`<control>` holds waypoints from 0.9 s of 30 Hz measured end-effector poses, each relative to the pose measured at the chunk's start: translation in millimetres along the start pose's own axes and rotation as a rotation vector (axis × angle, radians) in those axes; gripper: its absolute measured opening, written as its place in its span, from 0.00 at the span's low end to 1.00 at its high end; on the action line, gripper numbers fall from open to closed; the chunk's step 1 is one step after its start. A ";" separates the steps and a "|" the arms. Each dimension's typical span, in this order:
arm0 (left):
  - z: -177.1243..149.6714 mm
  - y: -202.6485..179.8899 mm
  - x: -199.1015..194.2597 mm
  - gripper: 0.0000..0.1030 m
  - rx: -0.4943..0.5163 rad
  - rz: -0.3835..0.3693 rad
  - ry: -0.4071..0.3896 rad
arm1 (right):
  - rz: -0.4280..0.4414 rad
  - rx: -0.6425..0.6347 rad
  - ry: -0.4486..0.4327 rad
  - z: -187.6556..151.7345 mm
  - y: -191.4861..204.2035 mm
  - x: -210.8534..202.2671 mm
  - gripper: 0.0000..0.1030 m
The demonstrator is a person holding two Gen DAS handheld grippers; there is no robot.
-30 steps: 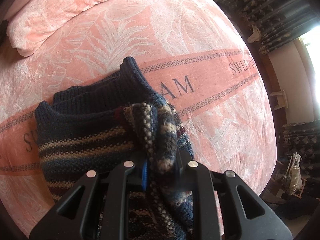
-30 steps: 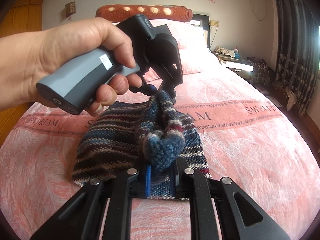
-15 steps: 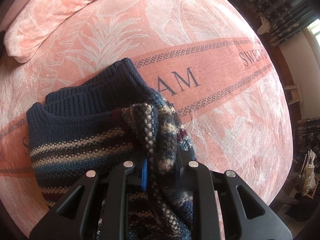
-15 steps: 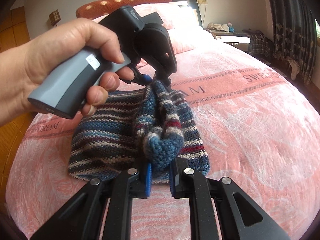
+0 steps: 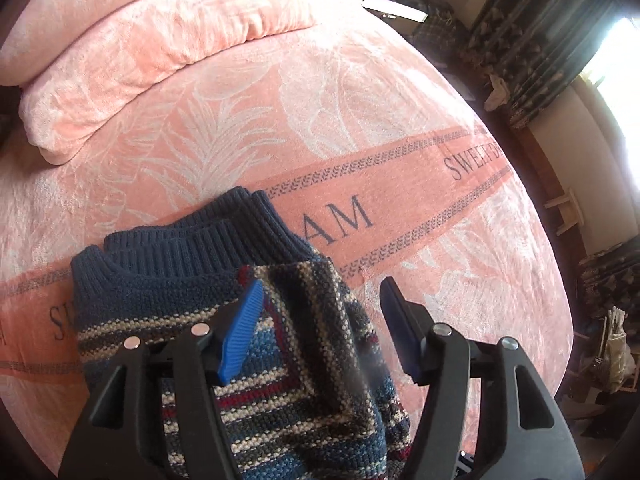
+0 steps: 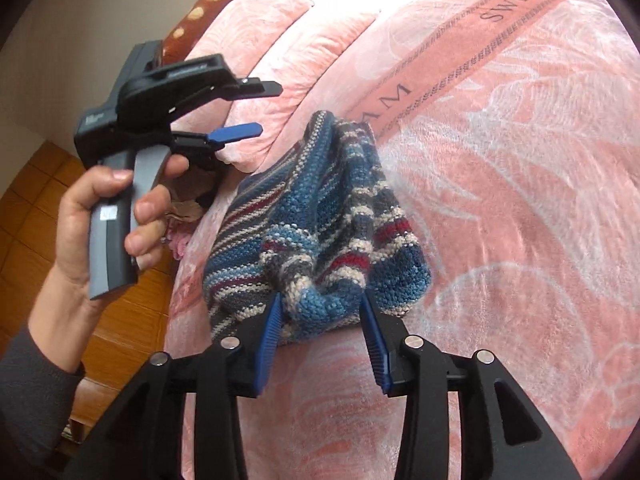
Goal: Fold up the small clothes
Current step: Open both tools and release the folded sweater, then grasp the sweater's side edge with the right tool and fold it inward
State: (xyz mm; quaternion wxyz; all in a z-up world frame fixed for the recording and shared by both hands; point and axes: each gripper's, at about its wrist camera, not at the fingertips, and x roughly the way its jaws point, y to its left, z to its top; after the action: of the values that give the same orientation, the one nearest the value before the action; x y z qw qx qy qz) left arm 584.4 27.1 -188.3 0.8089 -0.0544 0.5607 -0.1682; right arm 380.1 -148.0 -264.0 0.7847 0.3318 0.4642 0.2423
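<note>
Left gripper: jaws spread wide above the striped knit sweater, holding nothing; the blue-padded finger and the black one each stand clear of the wool, as the right wrist view also shows, with the tool lifted off the garment in a hand.
Right gripper: fingers parted, a bunched corner of the sweater lying between the two blue pads; the wool reaches up to both pads, but is not pinched by them.
Sweater: folded in layers on the pink bedspread, its navy ribbed edge toward the pillows, one striped flap turned over on top, part of it covering the lettered band woven across the spread.
Person: one hand and a dark sleeve visible at the left of the right wrist view, wrapped round the grey handle.
</note>
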 end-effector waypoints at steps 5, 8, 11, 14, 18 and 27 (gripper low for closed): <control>-49.3 44.2 -38.1 0.68 -0.031 -0.100 -0.019 | 0.054 -0.021 0.076 37.9 -5.7 -3.6 0.54; -86.1 73.4 -46.5 0.68 -0.101 -0.189 -0.015 | 0.109 -0.005 0.099 70.0 -5.4 -1.2 0.57; -112.6 91.4 -50.7 0.68 -0.145 -0.258 -0.028 | 0.137 0.012 0.156 99.6 4.4 25.7 0.57; -130.7 99.2 -51.8 0.68 -0.178 -0.315 -0.035 | 0.086 0.022 0.282 110.9 11.4 68.6 0.58; -140.1 100.2 -50.5 0.68 -0.179 -0.364 -0.033 | 0.000 0.004 0.364 114.9 9.2 98.8 0.12; -148.5 90.3 -13.1 0.70 -0.152 -0.442 0.058 | 0.016 0.034 0.249 118.7 -29.1 81.1 0.22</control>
State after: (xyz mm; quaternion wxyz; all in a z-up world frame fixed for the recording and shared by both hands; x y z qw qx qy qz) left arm 461.8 131.0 -255.8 0.7294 -0.2318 0.5694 -0.3001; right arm 524.4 -146.6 -290.3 0.7134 0.3159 0.5594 0.2799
